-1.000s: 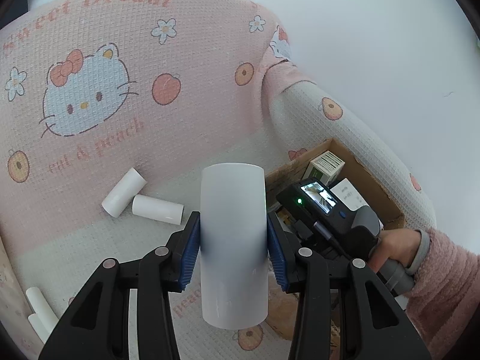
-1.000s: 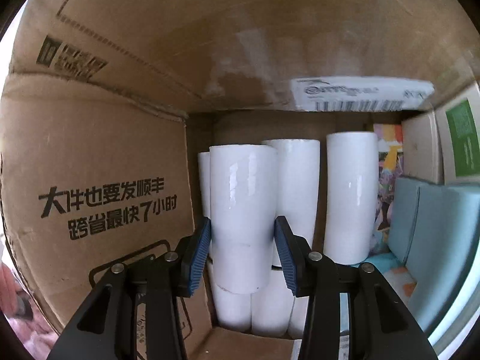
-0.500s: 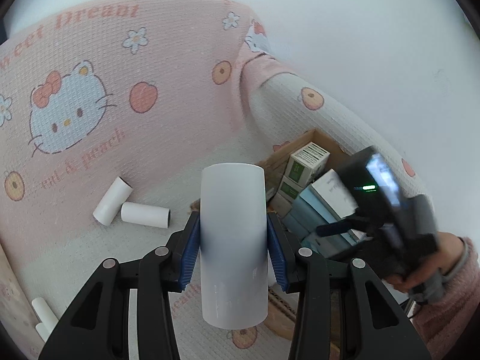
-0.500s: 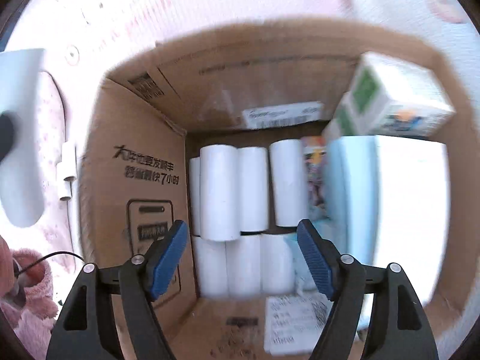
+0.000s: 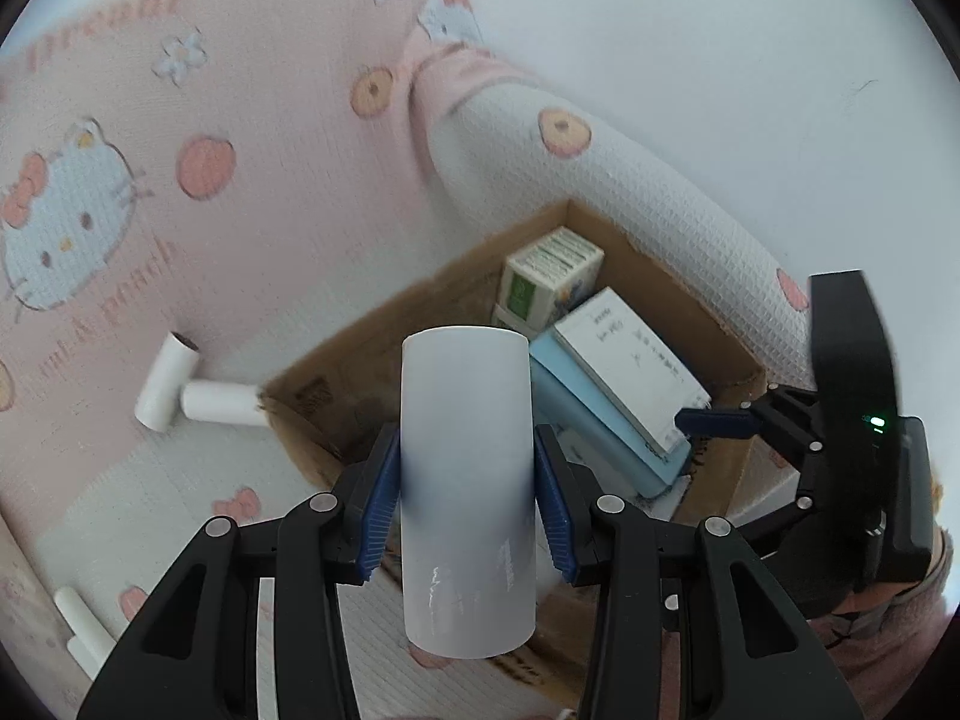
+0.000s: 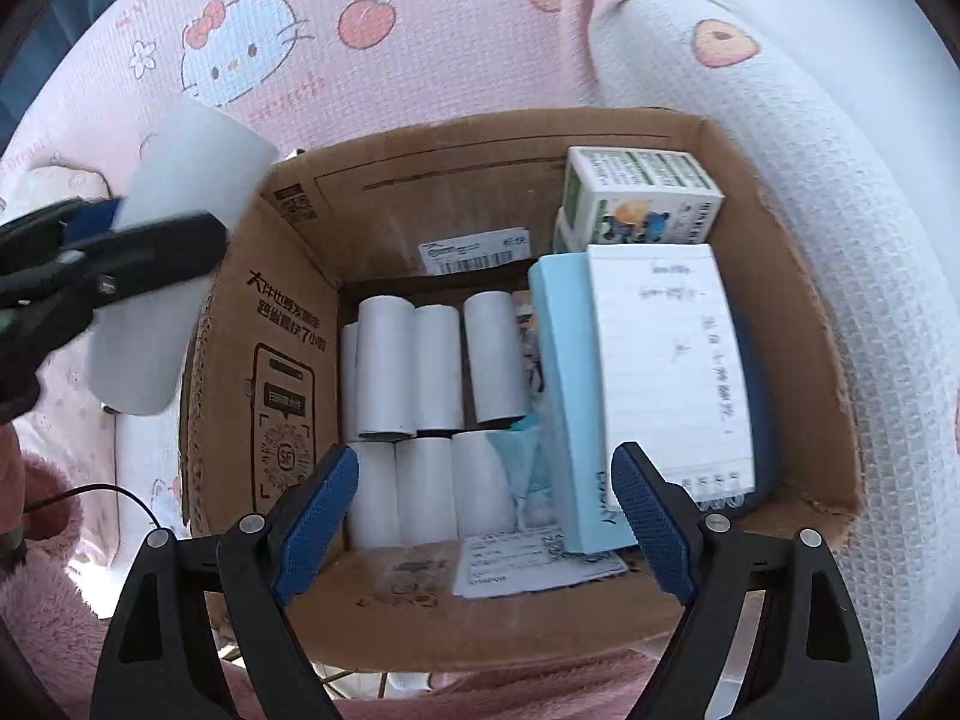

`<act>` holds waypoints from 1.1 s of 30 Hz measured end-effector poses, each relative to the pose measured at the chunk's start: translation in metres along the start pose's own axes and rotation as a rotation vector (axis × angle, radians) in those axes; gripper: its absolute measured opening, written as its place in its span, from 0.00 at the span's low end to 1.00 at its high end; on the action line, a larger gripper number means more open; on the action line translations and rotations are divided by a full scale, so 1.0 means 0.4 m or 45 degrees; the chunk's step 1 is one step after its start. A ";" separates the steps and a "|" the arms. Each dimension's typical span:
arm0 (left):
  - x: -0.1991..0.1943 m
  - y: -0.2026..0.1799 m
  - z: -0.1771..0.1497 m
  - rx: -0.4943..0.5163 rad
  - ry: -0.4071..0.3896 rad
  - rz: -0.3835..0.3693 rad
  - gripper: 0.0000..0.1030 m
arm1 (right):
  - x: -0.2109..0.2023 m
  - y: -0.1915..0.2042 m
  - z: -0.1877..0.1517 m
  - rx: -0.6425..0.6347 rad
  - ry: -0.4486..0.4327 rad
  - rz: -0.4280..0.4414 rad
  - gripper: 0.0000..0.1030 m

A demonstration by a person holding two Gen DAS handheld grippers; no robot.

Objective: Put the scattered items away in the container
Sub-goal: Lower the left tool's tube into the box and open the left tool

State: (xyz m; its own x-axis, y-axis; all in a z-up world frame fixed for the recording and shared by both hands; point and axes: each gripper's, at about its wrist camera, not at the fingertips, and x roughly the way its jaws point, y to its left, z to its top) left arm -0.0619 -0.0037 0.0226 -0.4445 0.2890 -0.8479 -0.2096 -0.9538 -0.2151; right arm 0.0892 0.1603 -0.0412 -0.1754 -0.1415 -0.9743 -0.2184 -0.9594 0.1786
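My left gripper (image 5: 467,492) is shut on a white paper roll (image 5: 468,480), held upright above the near left edge of the cardboard box (image 5: 729,354). That roll (image 6: 174,240) and the left gripper (image 6: 96,252) also show in the right wrist view, over the box's left wall. My right gripper (image 6: 483,516) is open and empty above the box (image 6: 264,372); it shows in the left wrist view (image 5: 780,420) at the right. Several white rolls (image 6: 420,372) lie stacked in the box's left half. Two loose rolls (image 5: 165,384) lie on the pink sofa left of the box.
The box also holds a light blue box (image 6: 564,396), a white notepad (image 6: 666,366) and green-and-white cartons (image 6: 642,198). The sofa's padded arm (image 5: 660,204) runs behind the box. More rolls (image 5: 81,630) lie at the lower left edge.
My right gripper has let go of its roll in the box, opened wide and pulled back up out of the box. My left gripper has moved with its roll toward the box.
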 end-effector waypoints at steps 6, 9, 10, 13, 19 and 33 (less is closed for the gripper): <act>0.087 0.001 0.015 -0.125 0.211 -0.102 0.45 | -0.043 -0.032 -0.005 0.032 -0.109 0.026 0.08; 0.127 -0.005 0.025 -0.174 0.285 -0.130 0.45 | -0.051 -0.028 -0.008 0.008 -0.141 0.039 0.06; 0.139 -0.011 0.028 -0.173 0.305 -0.123 0.45 | -0.047 -0.028 -0.007 0.009 -0.133 0.041 0.06; 0.175 -0.033 0.031 -0.178 0.357 -0.075 0.45 | -0.028 -0.033 0.002 0.040 -0.114 0.023 0.06; 0.268 -0.060 0.036 -0.258 0.472 -0.056 0.44 | -0.040 -0.054 0.012 0.082 -0.138 -0.049 0.06; 0.423 0.014 0.034 -0.595 0.583 0.070 0.45 | -0.093 -0.069 0.053 0.182 -0.171 -0.181 0.07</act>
State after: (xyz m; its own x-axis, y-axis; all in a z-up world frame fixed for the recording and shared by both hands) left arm -0.1500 0.0410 -0.1156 -0.0065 0.2729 -0.9620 0.2491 -0.9312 -0.2659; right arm 0.0813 0.1972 -0.0070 -0.2573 0.0356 -0.9657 -0.3821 -0.9216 0.0679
